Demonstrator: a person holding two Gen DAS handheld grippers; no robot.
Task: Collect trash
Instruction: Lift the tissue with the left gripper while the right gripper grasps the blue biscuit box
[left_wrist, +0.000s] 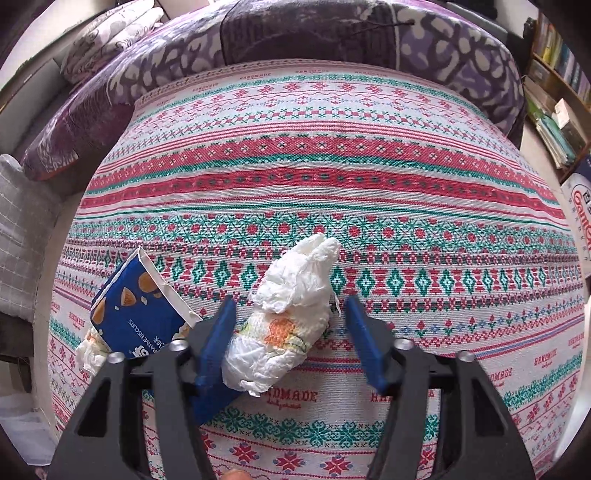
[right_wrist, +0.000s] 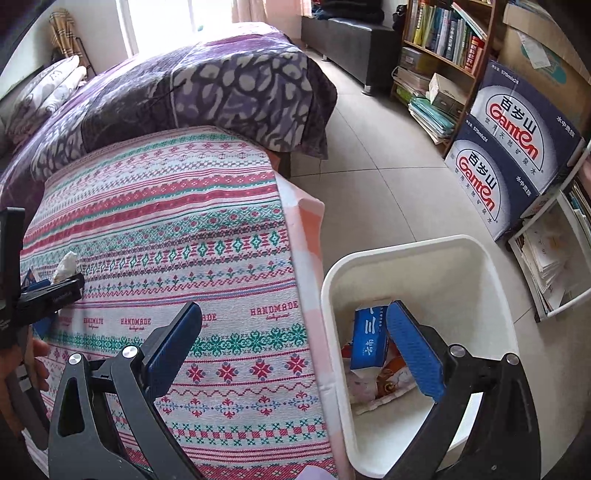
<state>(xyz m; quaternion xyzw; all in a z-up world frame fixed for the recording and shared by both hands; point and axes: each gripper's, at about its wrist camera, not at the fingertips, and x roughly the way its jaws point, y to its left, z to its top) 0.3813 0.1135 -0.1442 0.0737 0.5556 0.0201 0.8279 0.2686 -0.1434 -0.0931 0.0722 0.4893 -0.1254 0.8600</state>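
Observation:
A crumpled white tissue wad (left_wrist: 288, 314) with an orange print lies on the patterned tablecloth (left_wrist: 295, 166). It sits between the fingers of my left gripper (left_wrist: 290, 302): the left pad touches it, the right pad stands apart, so the gripper is open. A blue biscuit packet (left_wrist: 136, 314) lies just left of it, partly over another white tissue (left_wrist: 88, 350). My right gripper (right_wrist: 295, 308) is open and empty, straddling the table edge and the white bin (right_wrist: 406, 251). Inside the bin lie a blue carton (right_wrist: 367, 339) and an orange wrapper (right_wrist: 391, 376).
A purple patterned blanket (right_wrist: 221, 88) lies beyond the table. Two stacked Ganten boxes (right_wrist: 517, 147) and a bookshelf (right_wrist: 443, 40) stand to the right on the tiled floor (right_wrist: 388, 177). A hand (right_wrist: 33, 362) holds the left gripper's handle at the left edge.

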